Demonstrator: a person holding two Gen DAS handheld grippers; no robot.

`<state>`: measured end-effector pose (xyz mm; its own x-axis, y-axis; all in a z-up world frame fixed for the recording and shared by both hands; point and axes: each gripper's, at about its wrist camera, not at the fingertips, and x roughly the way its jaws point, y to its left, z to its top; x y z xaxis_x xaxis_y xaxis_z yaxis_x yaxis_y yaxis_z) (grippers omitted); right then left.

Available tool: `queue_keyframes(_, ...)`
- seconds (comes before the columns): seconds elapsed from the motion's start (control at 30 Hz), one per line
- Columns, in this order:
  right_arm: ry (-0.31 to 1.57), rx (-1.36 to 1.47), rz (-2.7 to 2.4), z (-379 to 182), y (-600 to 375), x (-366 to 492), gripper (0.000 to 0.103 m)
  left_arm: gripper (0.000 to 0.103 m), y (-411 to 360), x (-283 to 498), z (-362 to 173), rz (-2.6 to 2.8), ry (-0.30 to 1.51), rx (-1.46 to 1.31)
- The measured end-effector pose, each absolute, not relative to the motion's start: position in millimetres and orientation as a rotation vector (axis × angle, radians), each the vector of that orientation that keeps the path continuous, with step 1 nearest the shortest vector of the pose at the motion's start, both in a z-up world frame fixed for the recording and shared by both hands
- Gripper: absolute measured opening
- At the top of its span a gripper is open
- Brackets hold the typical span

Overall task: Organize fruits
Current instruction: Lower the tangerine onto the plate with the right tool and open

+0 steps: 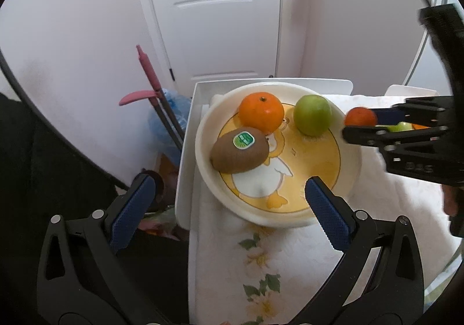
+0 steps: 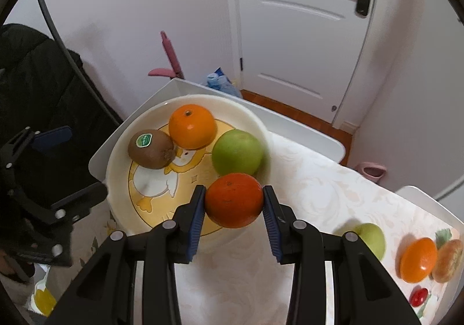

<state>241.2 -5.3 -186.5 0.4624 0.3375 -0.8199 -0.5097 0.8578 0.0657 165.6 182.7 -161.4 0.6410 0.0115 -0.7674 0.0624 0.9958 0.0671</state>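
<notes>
The right hand-held gripper (image 2: pixel 234 203) hides part of the green apple (image 2: pixel 372 239) behind it.

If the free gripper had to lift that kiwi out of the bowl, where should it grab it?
Probably across the kiwi's short width, coming down from above. It lies on its side in the bowl, sticker up, with the orange close against one end, so the long sides look freest. The left gripper is open wide enough.
</notes>
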Motion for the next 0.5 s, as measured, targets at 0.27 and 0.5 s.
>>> queue_keyframes(0.27, 0.973, -0.226, 0.547, -214.9, 10.4, 247.7, 0.036, 0.103, 183.2, 155.9, -170.1, -0.031, 0.894, 0.080)
queue_keyframes(0.5, 0.935, -0.220, 0.560, -215.1, 11.2, 245.9, 0.060, 0.103, 186.8, 147.0, -172.6, -0.016, 0.891, 0.075)
